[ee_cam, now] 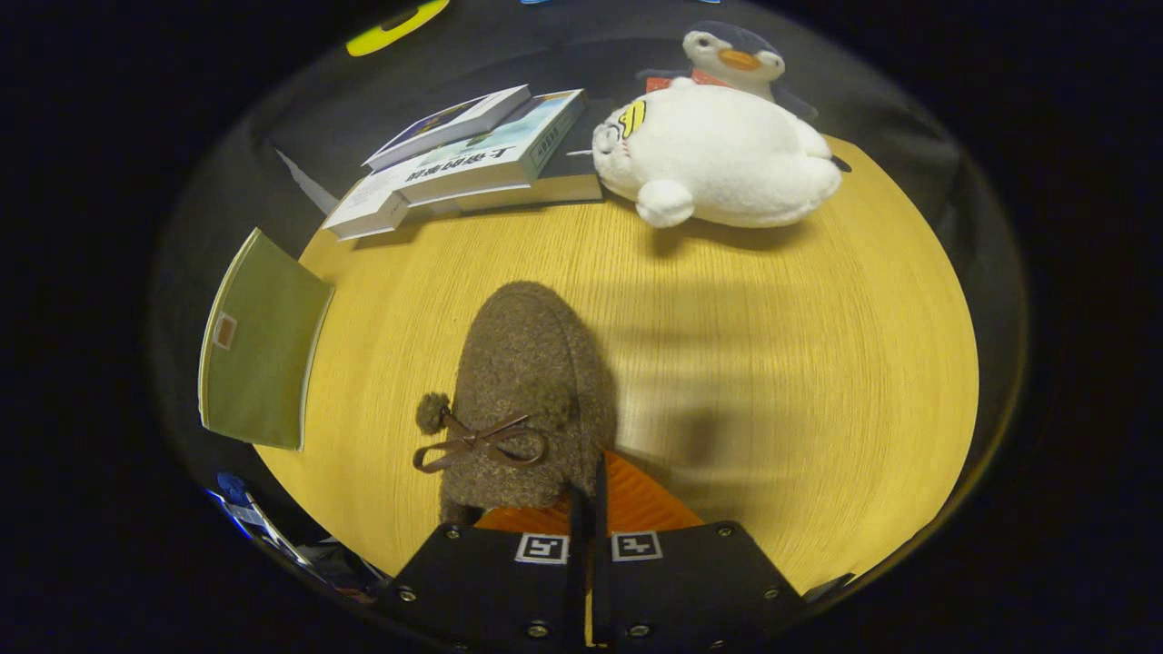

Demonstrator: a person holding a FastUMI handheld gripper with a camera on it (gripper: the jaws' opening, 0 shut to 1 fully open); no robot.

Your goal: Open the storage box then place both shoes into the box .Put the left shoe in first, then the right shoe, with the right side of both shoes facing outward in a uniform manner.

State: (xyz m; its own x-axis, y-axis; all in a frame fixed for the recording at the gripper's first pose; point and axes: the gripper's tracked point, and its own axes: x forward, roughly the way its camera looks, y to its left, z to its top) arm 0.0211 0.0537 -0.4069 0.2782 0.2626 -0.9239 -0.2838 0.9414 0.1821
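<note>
A: What are the fingers doing?

B: The gripper has its two fingers drawn almost together, pinching the heel rim of a fuzzy brown shoe. Both seem to press on that thin edge, so I read it as clamped on the shoe. Gripping the rim probably gives a firm hold while leaving the toe pointing away.

A: So where is the shoe?

B: Just ahead of the fingers, toe toward the far side, with a bow and pom-pom on its left flank. Whether it rests on the wooden table or hangs above it, I cannot tell.

A: And the box?

B: A green panel lies at the table's left edge; it might belong to the storage box, but that is a guess. I also cannot say whether this is the left or right shoe.

A: Anything beyond?

B: At the far left, a stack of books; at the far right, a white plush toy with a plush penguin behind it, both well apart from the shoe, likely mere clutter.
</note>
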